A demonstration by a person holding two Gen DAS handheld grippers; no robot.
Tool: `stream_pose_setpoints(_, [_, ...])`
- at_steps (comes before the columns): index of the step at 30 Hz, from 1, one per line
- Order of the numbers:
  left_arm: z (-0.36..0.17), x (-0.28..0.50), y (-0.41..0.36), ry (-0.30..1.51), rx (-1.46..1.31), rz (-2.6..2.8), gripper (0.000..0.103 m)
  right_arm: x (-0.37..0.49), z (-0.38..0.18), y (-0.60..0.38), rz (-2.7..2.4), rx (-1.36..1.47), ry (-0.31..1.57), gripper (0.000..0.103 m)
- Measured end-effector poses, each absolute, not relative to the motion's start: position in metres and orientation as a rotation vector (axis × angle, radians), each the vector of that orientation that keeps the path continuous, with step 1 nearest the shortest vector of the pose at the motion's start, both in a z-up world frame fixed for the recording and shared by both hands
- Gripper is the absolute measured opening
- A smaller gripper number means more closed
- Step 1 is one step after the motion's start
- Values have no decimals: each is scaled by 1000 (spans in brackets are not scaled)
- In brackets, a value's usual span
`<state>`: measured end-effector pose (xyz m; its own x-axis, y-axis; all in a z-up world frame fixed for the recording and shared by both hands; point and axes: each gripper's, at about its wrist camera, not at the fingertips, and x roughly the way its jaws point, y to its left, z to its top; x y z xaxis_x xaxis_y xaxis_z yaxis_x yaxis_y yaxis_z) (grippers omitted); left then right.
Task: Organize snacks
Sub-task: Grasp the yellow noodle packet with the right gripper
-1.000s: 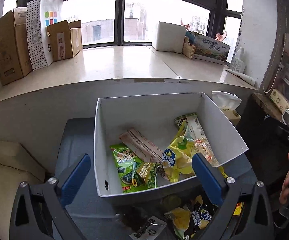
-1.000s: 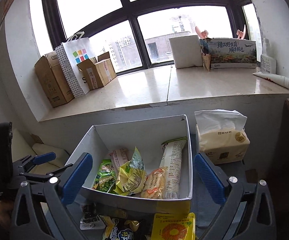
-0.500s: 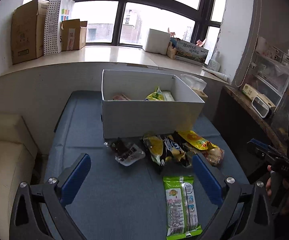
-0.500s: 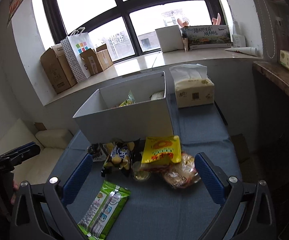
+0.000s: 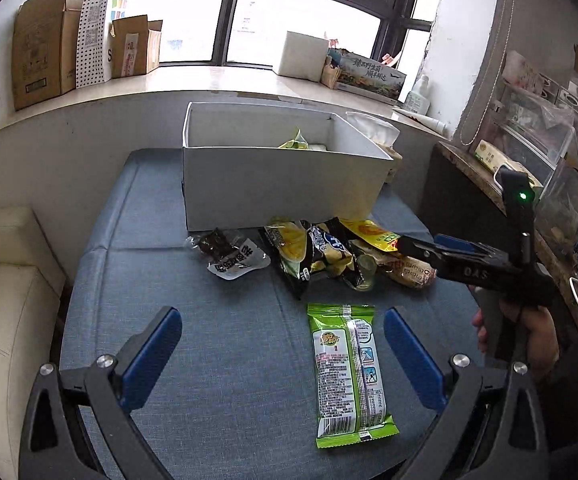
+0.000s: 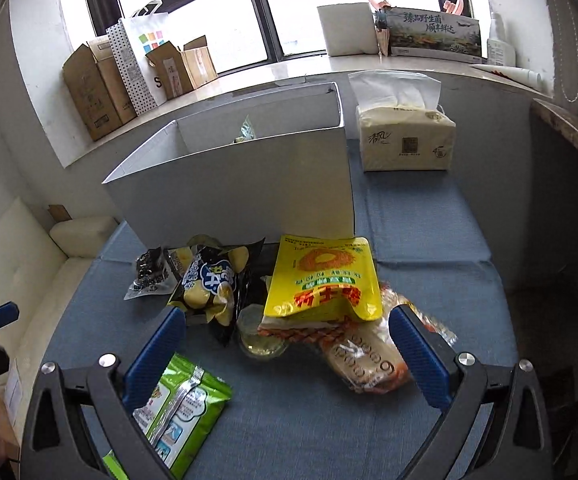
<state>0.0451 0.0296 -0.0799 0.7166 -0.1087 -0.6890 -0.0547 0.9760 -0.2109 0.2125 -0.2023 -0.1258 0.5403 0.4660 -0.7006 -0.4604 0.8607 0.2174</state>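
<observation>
Crinkly plastic film wraps every snack left outside the white box (image 5: pixel 281 184), so each should weigh little, give under pressure and slide a bit on its glossy skin. The green packet (image 5: pixel 349 364) lies flat on the blue cloth (image 5: pixel 217 340), alone, well in front of the box and nearer the left gripper (image 5: pixel 281 354), whose jaws stand wide apart and hold nothing. It looks flat and fairly firm; a pinch across its narrow width near the middle should carry it level, while a grip on a sealed end would probably let it droop.

Closer to the box front sits a loose heap: a black chip bag (image 6: pixel 209 280), a yellow pouch (image 6: pixel 323 276) resting on an orange-printed pack (image 6: pixel 365 356), a small clear cup (image 6: pixel 259 332) and a dark little packet (image 6: pixel 149 274) at the heap's left. The chip bag is puffed with air and its contents are likely brittle, so a light squeeze at the top seam seems safer than one across the belly. The right gripper (image 6: pixel 285 344) is also fully open and empty, hanging just in front of the heap with the yellow pouch between its fingers' line. A few snacks already show over the box rim.
</observation>
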Motion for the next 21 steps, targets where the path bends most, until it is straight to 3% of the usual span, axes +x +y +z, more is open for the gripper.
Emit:
stream_pose_setpoints(10, [-82, 44, 29, 783, -232, -44, 103, 270, -170, -183, 493, -18, 968, 101])
stream_pose_setpoints(12, [-83, 44, 30, 785, -236, -41, 103, 267, -173, -183, 453, -42, 942, 85])
stream_pose_setpoints(16, [-85, 44, 31, 787, -248, -47, 103, 263, -170, -189, 477, -14, 941, 78])
stream_pose_setpoints(20, [-88, 46, 27, 800, -242, -47, 103, 258, -164, -196, 470, -8, 918, 49])
stream_pose_setpoints(21, [-88, 46, 26, 803, -239, -49, 103, 260, -164, -197, 472, 4, 929, 47])
